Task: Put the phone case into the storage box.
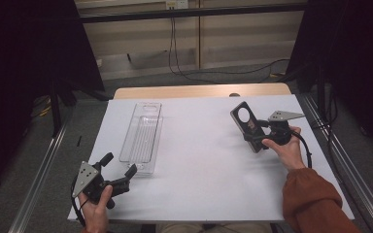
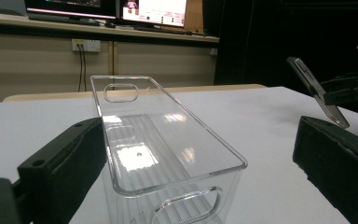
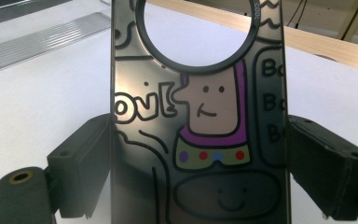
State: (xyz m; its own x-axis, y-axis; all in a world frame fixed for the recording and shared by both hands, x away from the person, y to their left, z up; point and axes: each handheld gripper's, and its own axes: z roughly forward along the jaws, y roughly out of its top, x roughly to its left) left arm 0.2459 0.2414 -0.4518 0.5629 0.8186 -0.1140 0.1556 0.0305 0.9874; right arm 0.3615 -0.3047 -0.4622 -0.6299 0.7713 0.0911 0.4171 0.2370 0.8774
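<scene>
The long clear tray (image 1: pixel 142 137) lies on the white table (image 1: pixel 209 160), left of the middle, with the left gripper (image 1: pixel 118 171) spread wide at its near end. The right gripper (image 1: pixel 258 137), well apart, is clamped on the phone case (image 1: pixel 246 125), held tilted above the table. I think the case should be carried over the tray and lowered flat inside before the grip is loosened.
</scene>
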